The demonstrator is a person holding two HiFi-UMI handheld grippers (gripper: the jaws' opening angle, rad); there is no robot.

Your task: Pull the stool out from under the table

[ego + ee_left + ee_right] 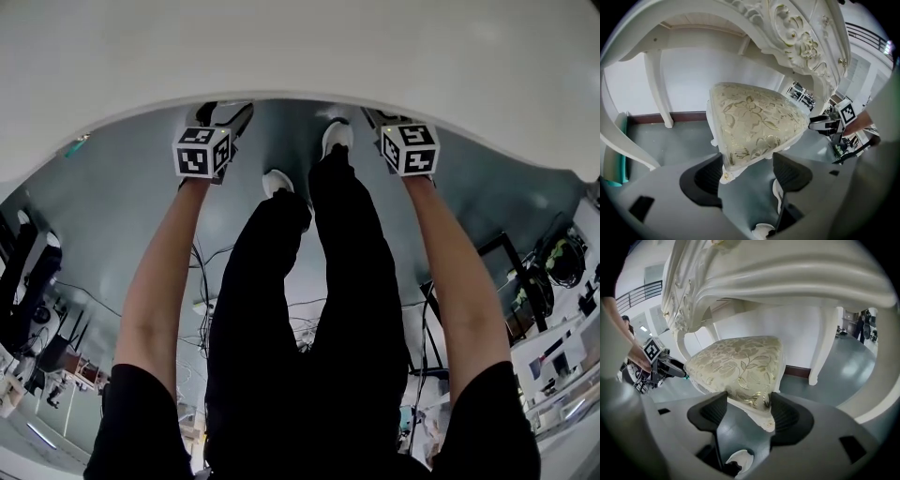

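Note:
The stool [754,122] has a gold floral cushion and a white carved frame, and it stands under the ornate white table [801,42]. In the left gripper view, my left gripper [746,159] has a near corner of the seat filling the gap between its jaws. The right gripper view shows the stool [740,362] too, with my right gripper [749,401] clamped on the other near corner. From the head view I see only the tabletop [300,47], with the left marker cube [202,152] and the right marker cube [410,148] at its edge. The jaws there are hidden under it.
White table legs [658,89] [825,343] stand behind and beside the stool on a grey-green floor. The person's white shoes [336,136] are just short of the table edge. Cables and equipment lie on the floor behind the person.

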